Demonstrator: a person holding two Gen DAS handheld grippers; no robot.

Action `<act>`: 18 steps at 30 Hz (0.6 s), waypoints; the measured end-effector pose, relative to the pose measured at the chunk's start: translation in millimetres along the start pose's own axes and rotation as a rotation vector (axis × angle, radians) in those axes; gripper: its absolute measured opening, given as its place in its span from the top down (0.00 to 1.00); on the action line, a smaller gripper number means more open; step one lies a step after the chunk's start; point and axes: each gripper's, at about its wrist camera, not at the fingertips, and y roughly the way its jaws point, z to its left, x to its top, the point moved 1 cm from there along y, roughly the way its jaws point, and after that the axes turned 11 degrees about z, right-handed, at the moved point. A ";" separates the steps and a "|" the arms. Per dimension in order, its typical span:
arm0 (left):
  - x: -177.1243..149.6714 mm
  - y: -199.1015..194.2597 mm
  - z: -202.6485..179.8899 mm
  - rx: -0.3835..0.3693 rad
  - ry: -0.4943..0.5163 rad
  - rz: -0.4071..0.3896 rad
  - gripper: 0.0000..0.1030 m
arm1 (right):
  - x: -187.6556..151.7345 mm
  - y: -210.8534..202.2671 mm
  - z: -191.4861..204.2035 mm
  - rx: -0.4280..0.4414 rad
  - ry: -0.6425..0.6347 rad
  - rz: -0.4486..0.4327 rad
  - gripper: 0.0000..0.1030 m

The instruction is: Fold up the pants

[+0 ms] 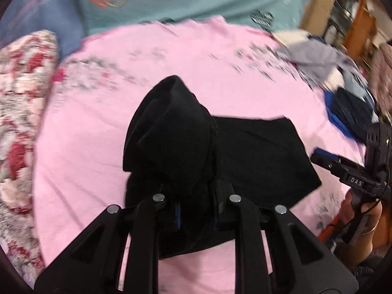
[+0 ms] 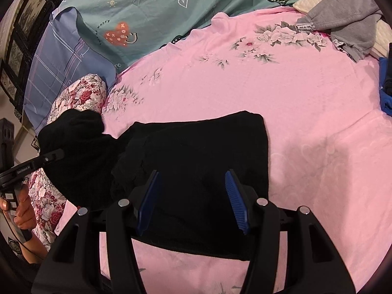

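Observation:
The black pants (image 2: 196, 152) lie partly folded on the pink floral bedsheet (image 2: 269, 85). In the left wrist view my left gripper (image 1: 196, 205) is shut on a bunched end of the pants (image 1: 169, 132) and holds it lifted above the flat part (image 1: 259, 156). My left gripper also shows in the right wrist view (image 2: 54, 156), at the left, against the raised cloth. My right gripper (image 2: 193, 196) is open and empty, its blue pads (image 2: 236, 201) hovering over the flat part. It shows at the right edge of the left wrist view (image 1: 325, 158).
A red floral pillow (image 2: 80, 93) lies at the left, a blue checked pillow (image 2: 61, 58) and a teal heart-print cover (image 2: 152, 7) behind. A grey garment (image 2: 350, 27) and a blue and dark clothes pile (image 1: 350, 117) sit at the right. Wooden furniture (image 1: 352, 19) stands beyond.

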 end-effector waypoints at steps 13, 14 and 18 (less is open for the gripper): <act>-9.7 20.9 -19.6 -0.254 0.074 0.101 0.07 | -5.0 -5.3 -5.3 -0.049 0.034 0.028 0.46; -11.7 2.3 -4.2 -0.286 0.044 0.048 0.02 | -3.2 -6.9 -4.2 -0.040 0.036 0.016 0.41; -27.6 -36.7 57.6 -0.211 -0.115 -0.119 0.02 | 4.2 -4.7 5.6 -0.015 0.047 -0.011 0.24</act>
